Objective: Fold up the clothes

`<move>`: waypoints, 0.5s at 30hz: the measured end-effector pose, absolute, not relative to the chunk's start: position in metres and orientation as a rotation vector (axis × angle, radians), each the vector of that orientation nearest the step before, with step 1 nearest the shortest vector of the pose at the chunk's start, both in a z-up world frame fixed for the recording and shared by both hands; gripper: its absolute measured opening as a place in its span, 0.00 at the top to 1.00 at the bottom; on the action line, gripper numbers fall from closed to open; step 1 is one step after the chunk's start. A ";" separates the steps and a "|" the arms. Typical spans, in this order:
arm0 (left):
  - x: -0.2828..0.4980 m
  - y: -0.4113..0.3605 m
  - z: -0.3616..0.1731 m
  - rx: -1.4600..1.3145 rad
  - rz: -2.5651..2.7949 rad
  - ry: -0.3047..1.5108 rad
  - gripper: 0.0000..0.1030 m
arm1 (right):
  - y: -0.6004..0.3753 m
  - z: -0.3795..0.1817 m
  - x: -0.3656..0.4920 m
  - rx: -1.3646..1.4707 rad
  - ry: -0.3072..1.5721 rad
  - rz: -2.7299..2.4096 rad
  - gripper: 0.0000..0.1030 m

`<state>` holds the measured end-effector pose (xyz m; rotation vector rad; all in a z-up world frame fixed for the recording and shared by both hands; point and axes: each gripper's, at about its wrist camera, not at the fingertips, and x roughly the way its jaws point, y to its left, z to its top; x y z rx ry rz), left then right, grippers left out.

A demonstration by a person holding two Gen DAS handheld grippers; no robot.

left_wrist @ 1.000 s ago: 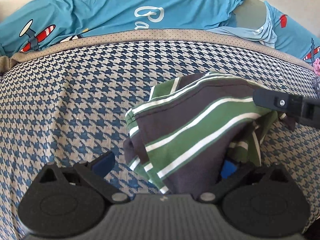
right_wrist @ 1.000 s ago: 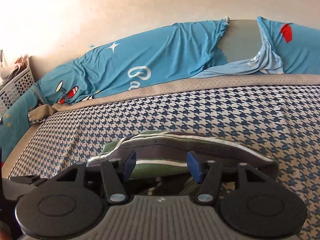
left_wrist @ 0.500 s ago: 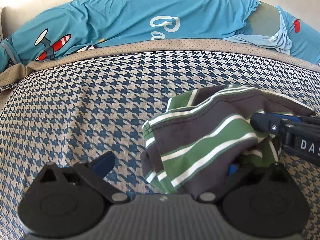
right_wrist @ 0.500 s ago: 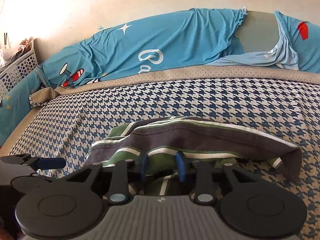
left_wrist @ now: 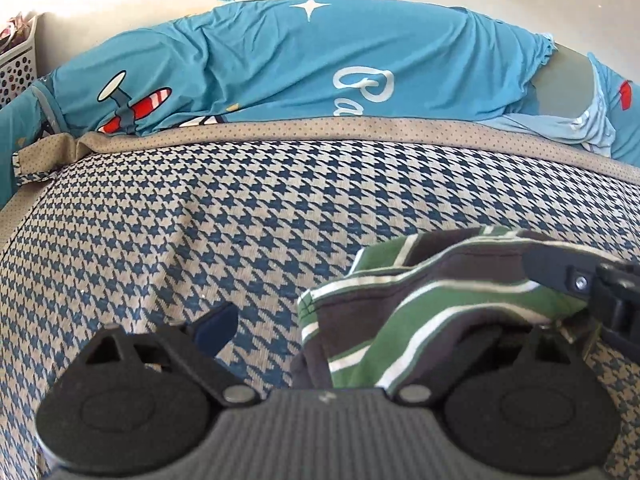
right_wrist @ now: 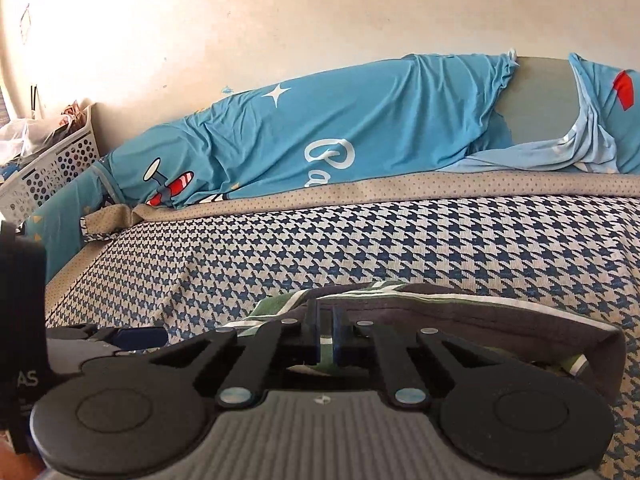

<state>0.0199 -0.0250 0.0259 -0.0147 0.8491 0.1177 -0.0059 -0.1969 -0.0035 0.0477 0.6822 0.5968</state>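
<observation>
A dark brown garment with green and white stripes (left_wrist: 432,312) lies bunched on the houndstooth bed cover (left_wrist: 240,220). My left gripper (left_wrist: 340,332) is open; its left finger (left_wrist: 214,326) is bare, its right finger is hidden under the garment. My right gripper (right_wrist: 326,338) is shut on a fold of the striped garment (right_wrist: 460,312). It also shows at the right of the left wrist view (left_wrist: 560,272). The left gripper shows at the left of the right wrist view (right_wrist: 136,336).
A blue printed quilt (right_wrist: 320,148) lies along the wall at the back of the bed. A white perforated basket (right_wrist: 52,168) stands at the far left. The bed's left edge (right_wrist: 68,276) runs past the left gripper.
My right gripper has closed from open onto the striped garment. The left gripper has drawn back, so the garment sits further right and lower in its view.
</observation>
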 end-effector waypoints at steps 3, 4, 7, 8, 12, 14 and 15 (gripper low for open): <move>0.026 -0.016 0.023 -0.064 0.174 0.853 0.07 | -0.196 -0.002 -0.009 0.029 0.679 0.595 0.83; 0.027 -0.014 0.022 -0.081 0.190 0.855 0.07 | -0.197 -0.001 -0.009 0.025 0.681 0.590 0.80; 0.030 -0.008 0.019 -0.105 0.215 0.852 0.06 | -0.206 0.000 -0.010 0.019 0.701 0.575 0.73; 0.030 -0.006 0.019 -0.111 0.214 0.855 0.06 | -0.209 0.000 -0.010 0.017 0.707 0.570 0.73; 0.031 -0.003 0.019 -0.123 0.211 0.861 0.05 | -0.223 -0.001 -0.011 0.014 0.753 0.563 0.69; 0.032 -0.004 0.020 -0.111 0.213 0.854 0.05 | -0.230 -0.003 -0.012 0.013 0.784 0.565 0.69; 0.033 -0.005 0.021 -0.106 0.214 0.850 0.05 | -0.232 -0.005 -0.014 0.005 0.796 0.570 0.69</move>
